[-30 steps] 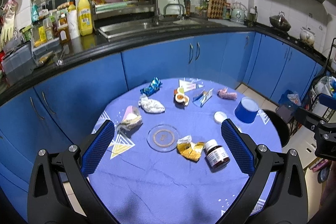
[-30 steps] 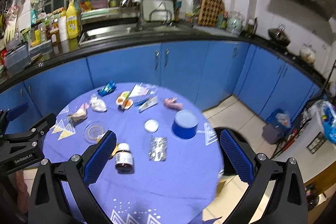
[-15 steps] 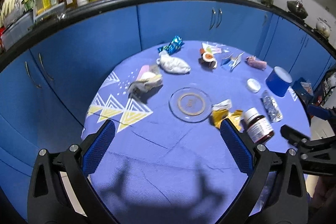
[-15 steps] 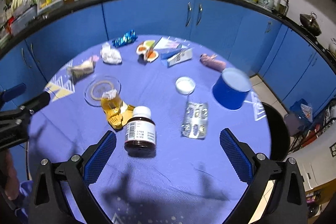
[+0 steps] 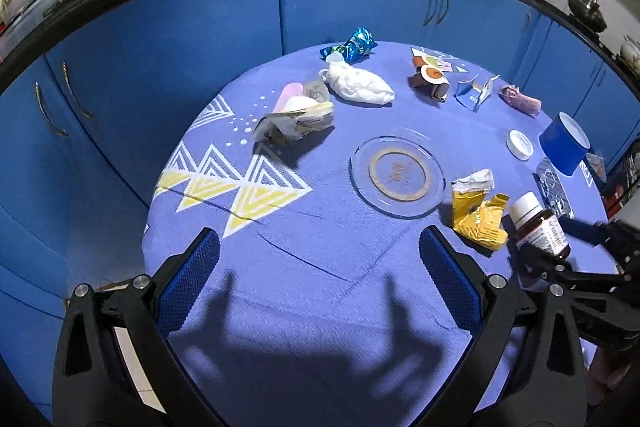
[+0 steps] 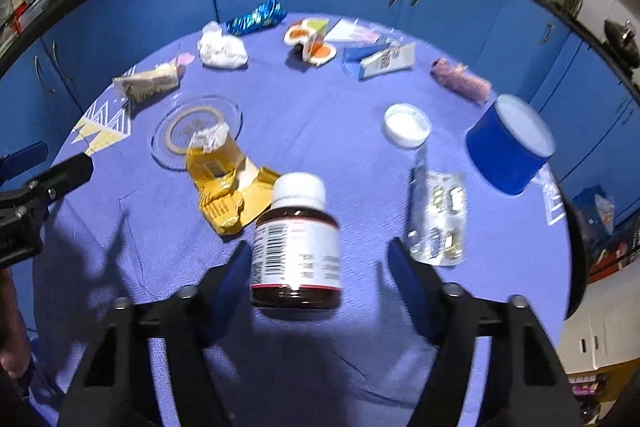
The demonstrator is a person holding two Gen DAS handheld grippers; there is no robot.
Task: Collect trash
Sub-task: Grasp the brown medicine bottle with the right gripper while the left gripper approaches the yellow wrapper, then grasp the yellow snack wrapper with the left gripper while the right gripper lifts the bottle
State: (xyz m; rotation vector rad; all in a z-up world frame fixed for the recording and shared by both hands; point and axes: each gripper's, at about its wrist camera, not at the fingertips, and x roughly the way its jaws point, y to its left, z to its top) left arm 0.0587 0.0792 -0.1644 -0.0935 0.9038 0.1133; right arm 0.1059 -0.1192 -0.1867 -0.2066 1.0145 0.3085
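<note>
Fig. — Round table [image 5: 320,291] under a blue-violet cloth, strewn with litter, seen along both of my tongs.

(a) Table and far litter. Beyond the centre lie a clear glass plate [image 5: 398,175], a white crumpled tissue [image 5: 358,87], a shiny blue wrapper [image 6: 256,17] and, toward my right, a blue cup [image 6: 510,143] on its side. All are well apart from either pair of tongs.

(b) Task object. A brown pill bottle [image 6: 298,247] with a white cap lies on its side near the table's near edge. Its long axis runs away from me, roughly in line with my right tongs, cap at the far end and base nearest me. Its cap end is just beside a yellow torn packet [image 6: 228,195]; a foil blister pack [image 6: 438,223] lies to its right, apart.

(c) Right tongs [image 6: 320,263]. Nearer to the bottle by far. The jaws straddle its body and have just been closing, now about half spread. The left pad looks to be at the label; a gap remains on the right side, so I judge the bottle not yet pinched.

(d) Left tongs [image 5: 320,279]. Spread wide, holding nothing, over bare cloth; the bottle lies well off to their right.
</note>
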